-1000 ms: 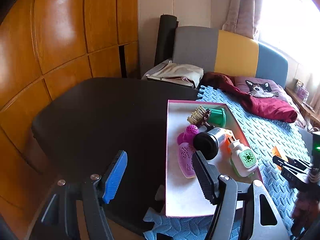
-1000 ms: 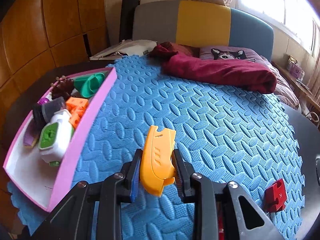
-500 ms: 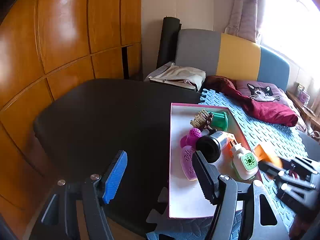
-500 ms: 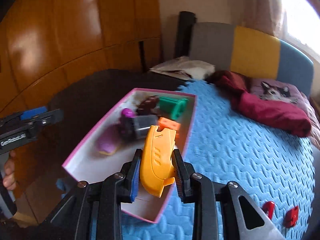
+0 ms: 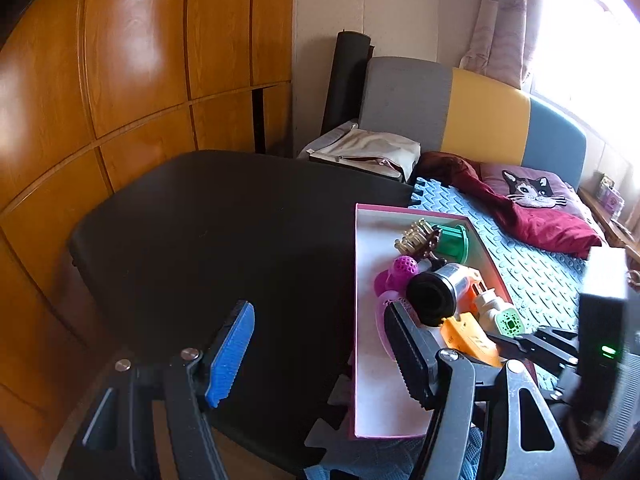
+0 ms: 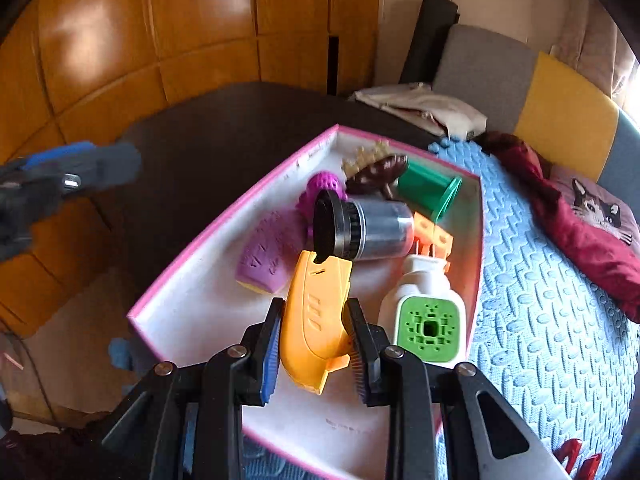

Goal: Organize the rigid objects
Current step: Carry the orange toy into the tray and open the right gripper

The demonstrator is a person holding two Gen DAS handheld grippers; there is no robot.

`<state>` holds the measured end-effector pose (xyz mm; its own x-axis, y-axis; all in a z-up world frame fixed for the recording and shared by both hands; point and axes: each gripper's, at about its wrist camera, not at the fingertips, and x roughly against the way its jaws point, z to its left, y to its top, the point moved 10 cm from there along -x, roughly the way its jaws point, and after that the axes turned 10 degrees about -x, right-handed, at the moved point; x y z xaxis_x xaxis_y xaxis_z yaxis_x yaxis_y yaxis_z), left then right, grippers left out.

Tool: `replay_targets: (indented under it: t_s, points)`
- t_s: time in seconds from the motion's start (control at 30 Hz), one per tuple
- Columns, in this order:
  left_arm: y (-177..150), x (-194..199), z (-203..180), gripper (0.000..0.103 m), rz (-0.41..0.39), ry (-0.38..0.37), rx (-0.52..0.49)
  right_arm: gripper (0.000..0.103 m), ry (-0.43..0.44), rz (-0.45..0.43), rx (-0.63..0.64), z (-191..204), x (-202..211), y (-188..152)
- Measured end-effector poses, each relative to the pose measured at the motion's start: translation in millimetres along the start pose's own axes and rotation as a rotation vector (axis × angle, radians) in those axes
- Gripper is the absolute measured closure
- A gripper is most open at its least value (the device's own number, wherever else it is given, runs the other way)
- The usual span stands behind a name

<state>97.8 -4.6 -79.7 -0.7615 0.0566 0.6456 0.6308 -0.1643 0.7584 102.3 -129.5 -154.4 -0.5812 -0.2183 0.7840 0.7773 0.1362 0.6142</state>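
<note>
The right gripper (image 6: 314, 354) has carried the orange piece (image 6: 316, 316) off the blue mat (image 6: 552, 320) and now hangs over the pink box (image 6: 192, 264), jaws clenched on the piece from both sides. A second ago it was low over the mat with the box off to the side; half a second ago it was swinging in toward the box; now the piece's tip sits just under the black cap of the jar (image 6: 360, 226), close to touching it, though I cannot say whether it does. From the left gripper's camera the same orange piece (image 5: 470, 338) shows over the near half of the box, beside the white bottle (image 5: 500, 314).

The left gripper (image 5: 320, 354) has barely shifted. Its jaws stand wide apart, holding nothing, over the dark table (image 5: 224, 232) beside the box.

So the carry looks done and the drop is what remains. The far end of the box is crowded: a green cup (image 6: 430, 192), a purple ball (image 6: 324, 186), a purple pad (image 6: 268, 256), the jar and the bottle. The bare white floor lies nearer the gripper, so letting go there seems safer than pushing forward into the jar. Two small red pieces (image 6: 580, 458) remain on the mat at the lower right, likely next.
</note>
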Motion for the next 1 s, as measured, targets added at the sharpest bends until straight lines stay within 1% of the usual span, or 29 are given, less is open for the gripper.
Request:
replay_targets:
  t_s: [0.1, 0.17, 0.33, 0.5, 0.6, 0.67, 0.73, 0.87, 1.0]
  points:
    - [-2, -3, 1, 0.035, 0.009, 0.001, 0.002, 0.074, -0.011, 0.012, -0.008, -1, -13, 2]
    - [-3, -4, 2, 0.035, 0.013, 0.002, 0.004, 0.074, -0.032, 0.014, 0.016, 3, -19, 5]
    - [-6, -7, 3, 0.035, 0.021, 0.005, 0.004, 0.074, -0.047, 0.016, 0.038, 10, -26, 7]
    - [-7, -6, 3, 0.035, 0.023, 0.004, 0.007, 0.074, -0.057, 0.004, 0.035, 8, -24, 7]
    - [-8, -6, 4, 0.032, 0.024, 0.008, 0.008, 0.073, -0.052, 0.001, 0.023, 8, -22, 7]
    - [-8, -5, 5, 0.031, 0.023, 0.011, 0.007, 0.067, -0.048, 0.004, 0.017, 9, -21, 7]
    - [-8, -4, 5, 0.030, 0.022, 0.013, 0.007, 0.065, -0.035, 0.009, 0.005, 9, -19, 6]
    - [-8, -3, 6, 0.030, 0.019, 0.014, 0.005, 0.064, -0.026, 0.007, -0.017, 8, -17, 5]
    - [-7, -3, 4, 0.030, 0.018, 0.014, 0.002, 0.064, -0.017, -0.020, -0.046, 4, -7, 6]
